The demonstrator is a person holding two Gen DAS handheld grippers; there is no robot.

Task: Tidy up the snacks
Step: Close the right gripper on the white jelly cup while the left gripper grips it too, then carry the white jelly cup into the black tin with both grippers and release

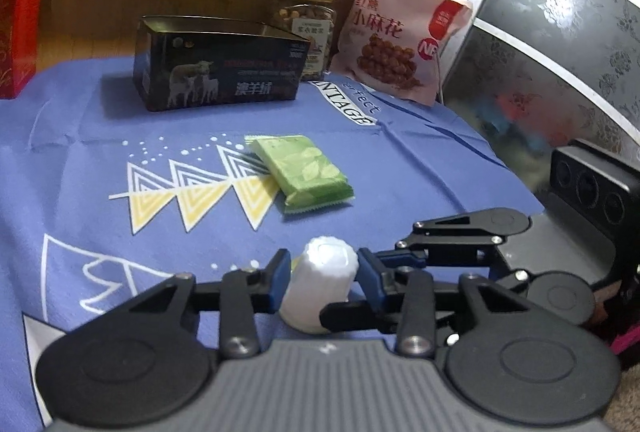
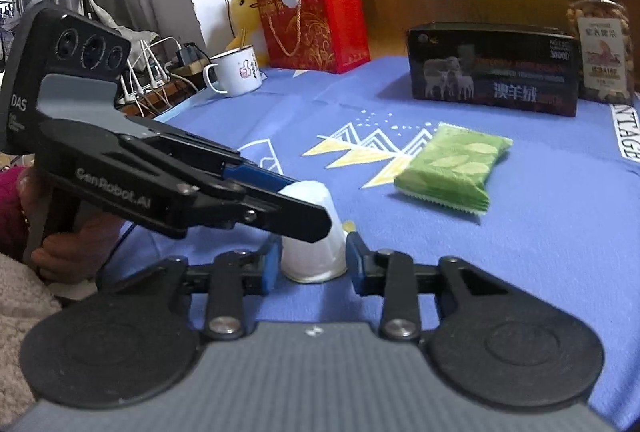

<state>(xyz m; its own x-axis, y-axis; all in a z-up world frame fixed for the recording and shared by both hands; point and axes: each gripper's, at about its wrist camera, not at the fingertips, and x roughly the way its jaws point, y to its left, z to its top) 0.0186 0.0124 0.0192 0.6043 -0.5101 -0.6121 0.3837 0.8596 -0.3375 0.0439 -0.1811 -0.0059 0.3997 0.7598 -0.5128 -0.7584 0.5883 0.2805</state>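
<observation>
A small white cup-shaped snack [image 1: 320,282] stands upside down on the blue cloth near the front edge; it also shows in the right wrist view [image 2: 314,256]. My left gripper [image 1: 323,278] is closed on its upper part. My right gripper [image 2: 310,264] brackets its base, with small gaps at both pads. A green wafer pack [image 1: 302,169] lies flat in the middle of the cloth, seen also from the right [image 2: 456,167]. An open dark tin [image 1: 216,65] [image 2: 494,69] stands at the back.
A nut jar [image 1: 306,27] and a pink snack bag [image 1: 396,35] stand behind the tin. A red gift box [image 2: 316,19] with plush toys, a white mug [image 2: 236,71] and a power strip with cables sit at the left. A glass door [image 1: 560,31] is right.
</observation>
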